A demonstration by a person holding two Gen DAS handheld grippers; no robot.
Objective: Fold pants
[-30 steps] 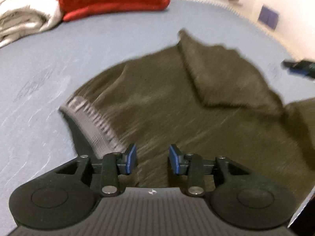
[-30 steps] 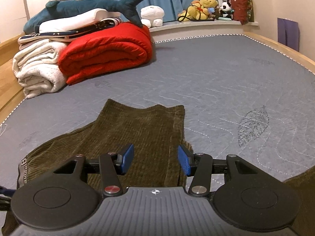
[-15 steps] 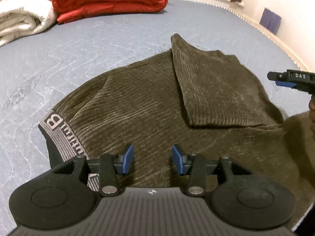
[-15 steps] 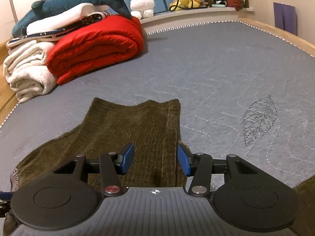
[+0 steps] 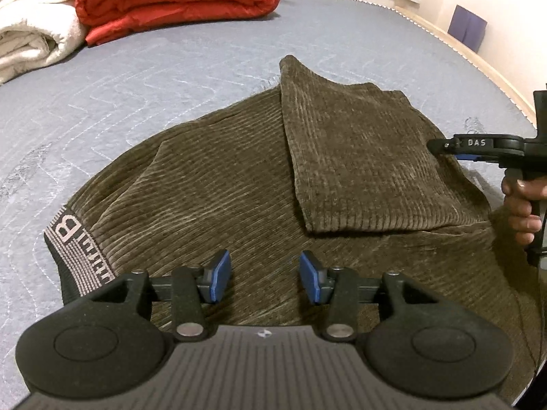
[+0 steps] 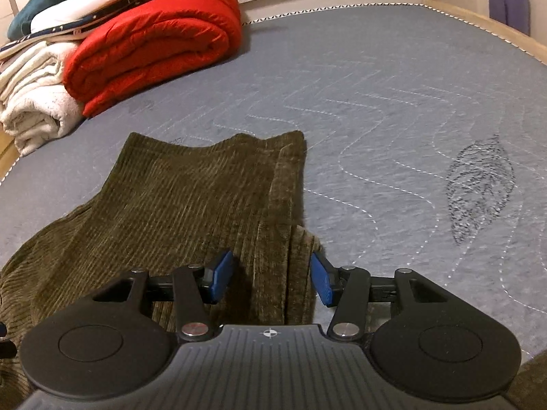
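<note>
**Q:** Bedding first: what occupies the scene?

**A:** Grey quilted mattress (image 6: 393,78), stitched in wavy lines. A rolled red quilted duvet (image 6: 154,44) and folded cream towels (image 6: 30,102) sit at its far left.

**Q:** And the garment?

**A:** Olive-brown corduroy pants (image 5: 218,184) lie flat near the mattress's front, one leg folded back over the body. The grey knitted waistband (image 5: 73,246) shows at the left edge.

**Q:** The tools?

**A:** Left gripper (image 5: 265,275) hovers above the cloth, blue pads parted and having just widened, nothing between them. Right gripper (image 6: 271,276) stands open, straddling the folded leg's edge, its pads apparently clear of the fabric.
</note>
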